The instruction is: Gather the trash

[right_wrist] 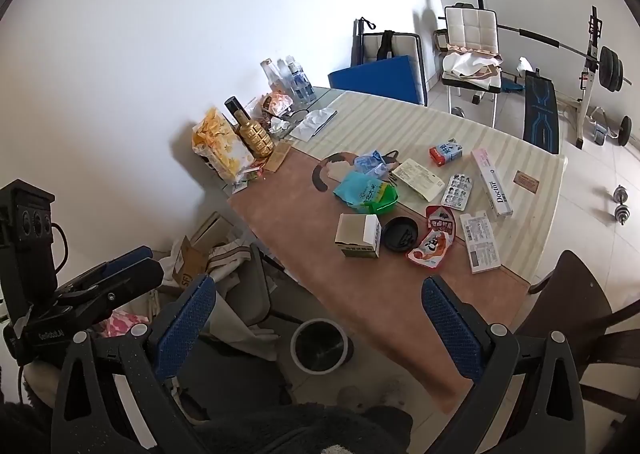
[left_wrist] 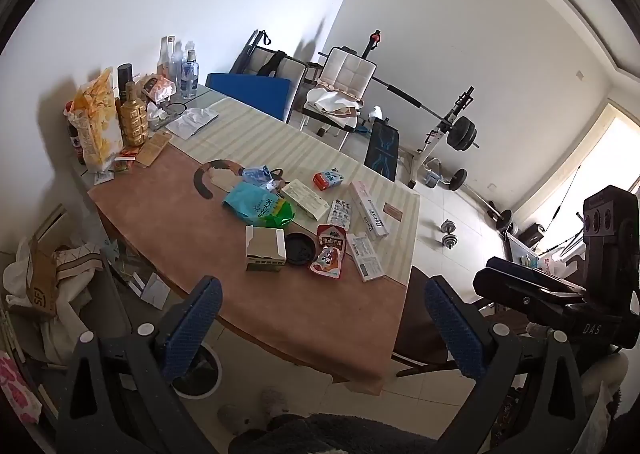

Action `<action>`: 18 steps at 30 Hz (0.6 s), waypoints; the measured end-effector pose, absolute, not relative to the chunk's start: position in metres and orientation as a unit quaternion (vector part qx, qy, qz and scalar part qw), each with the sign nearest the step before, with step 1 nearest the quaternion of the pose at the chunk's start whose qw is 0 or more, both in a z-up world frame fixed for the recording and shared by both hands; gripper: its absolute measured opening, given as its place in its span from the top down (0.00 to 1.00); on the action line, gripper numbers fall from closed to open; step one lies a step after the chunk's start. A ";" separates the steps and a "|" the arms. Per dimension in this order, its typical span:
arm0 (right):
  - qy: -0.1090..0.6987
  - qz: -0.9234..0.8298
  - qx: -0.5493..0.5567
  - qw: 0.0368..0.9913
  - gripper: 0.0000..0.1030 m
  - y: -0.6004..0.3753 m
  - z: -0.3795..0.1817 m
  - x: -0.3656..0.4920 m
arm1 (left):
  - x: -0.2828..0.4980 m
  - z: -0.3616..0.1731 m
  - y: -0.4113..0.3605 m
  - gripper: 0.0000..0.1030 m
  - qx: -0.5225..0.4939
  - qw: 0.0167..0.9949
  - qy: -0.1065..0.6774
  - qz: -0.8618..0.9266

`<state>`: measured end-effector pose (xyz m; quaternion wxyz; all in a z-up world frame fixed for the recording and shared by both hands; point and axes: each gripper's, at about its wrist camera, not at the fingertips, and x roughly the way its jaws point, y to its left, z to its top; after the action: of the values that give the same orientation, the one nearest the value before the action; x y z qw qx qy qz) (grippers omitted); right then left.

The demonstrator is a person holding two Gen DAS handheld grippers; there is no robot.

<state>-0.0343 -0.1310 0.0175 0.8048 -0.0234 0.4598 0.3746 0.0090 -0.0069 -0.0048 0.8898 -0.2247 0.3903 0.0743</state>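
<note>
Both grippers hang above the near edge of the table (right_wrist: 320,238), jaws spread wide and holding nothing: the left gripper (left_wrist: 322,324) and the right gripper (right_wrist: 318,320). The trash lies mid-table around a black round lid (right_wrist: 400,234). Just left of the lid stands an open carton (right_wrist: 358,240); behind it lies a green-blue bag (right_wrist: 366,192); touching its right side is a red snack pouch (right_wrist: 434,242) (crumpled flat). A bin (right_wrist: 318,346) sits on the floor below the table's near edge.

Left hand-held gripper (left_wrist: 322,318): blue dimpled pads (left_wrist: 196,328) on dark grey triangular arms w/ silver rivets. Right hand-held gripper (right_wrist: 318,320): same build; body lettered "DAS", black camera block w/ three lenses. Dark fuzzy fabric below, poss. sleeve.
</note>
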 end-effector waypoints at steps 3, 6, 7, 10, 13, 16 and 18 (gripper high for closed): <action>0.460 0.375 -0.024 0.805 0.00 -0.131 0.016 -0.033 | 0.011 -0.005 -0.009 0.00 -0.224 0.890 0.391 0.075; 0.460 0.375 -0.024 0.805 0.00 -0.133 0.018 -0.030 | 0.008 -0.004 -0.004 0.00 -0.226 0.890 0.390 0.074; 0.460 0.375 -0.024 0.804 0.00 -0.133 0.018 -0.030 | 0.008 -0.005 -0.004 0.00 -0.226 0.890 0.390 0.073; 0.461 0.376 -0.025 0.804 0.00 -0.133 0.018 -0.031 | 0.011 -0.006 -0.006 0.00 -0.224 0.890 0.390 0.073; 0.461 0.377 -0.027 0.803 0.00 -0.130 0.018 -0.034 | 0.008 -0.005 -0.005 0.00 -0.225 0.890 0.391 0.072; 0.461 0.377 -0.029 0.803 0.00 -0.129 0.019 -0.034 | 0.009 -0.005 -0.006 0.00 -0.225 0.890 0.391 0.071; 0.461 0.378 -0.028 0.802 0.00 -0.130 0.019 -0.035 | 0.010 -0.006 -0.006 0.00 -0.225 0.890 0.391 0.070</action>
<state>-0.0345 -0.1297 0.0193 0.8025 -0.0279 0.4612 0.3776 0.0105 -0.0062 -0.0057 0.8899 -0.2247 0.3908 0.0700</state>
